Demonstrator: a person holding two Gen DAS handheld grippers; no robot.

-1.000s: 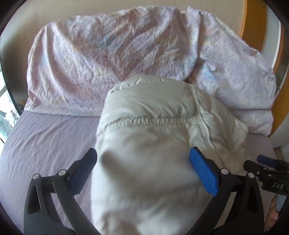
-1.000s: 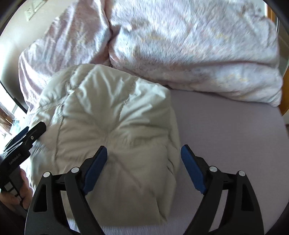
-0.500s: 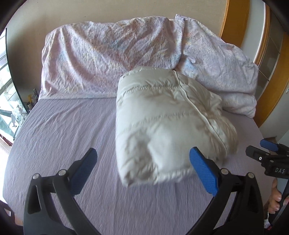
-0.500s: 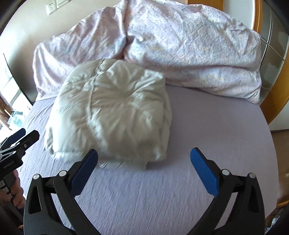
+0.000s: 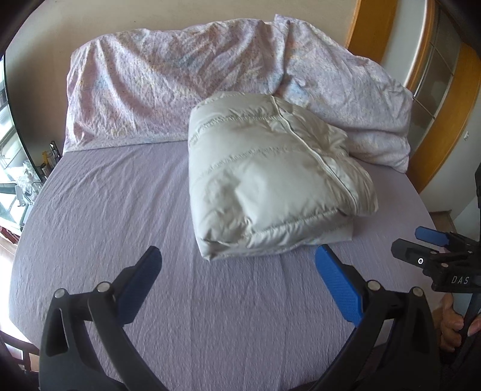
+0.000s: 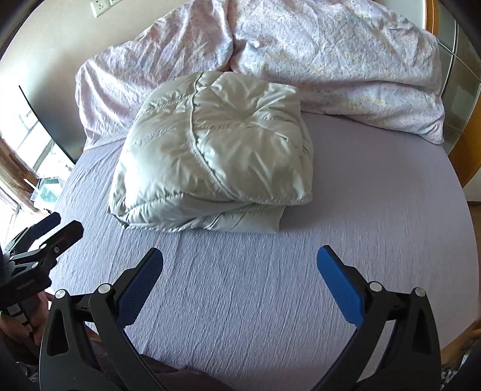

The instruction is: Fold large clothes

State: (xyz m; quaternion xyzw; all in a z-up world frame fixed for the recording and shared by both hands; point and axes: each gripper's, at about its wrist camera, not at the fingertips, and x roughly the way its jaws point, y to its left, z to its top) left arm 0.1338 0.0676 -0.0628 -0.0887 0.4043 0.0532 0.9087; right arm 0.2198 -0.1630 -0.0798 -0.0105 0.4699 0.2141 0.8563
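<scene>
A bed (image 5: 105, 210) with a creased lilac sheet fills the room. Two pale floral pillows (image 5: 168, 90) lean against a beige wall (image 6: 60, 36) with a white socket (image 6: 100, 5). Bright daylight comes through a window (image 6: 33, 141) at the left. A wooden frame (image 5: 445, 126) stands at the right.

Pale grey-white puffer jacket (image 5: 264, 180), folded into a thick bundle, apparently zipped, on the bed

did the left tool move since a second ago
Yes. The left tool backed away from the folded jacket toward the foot of the bed; it stands open and empty.
</scene>
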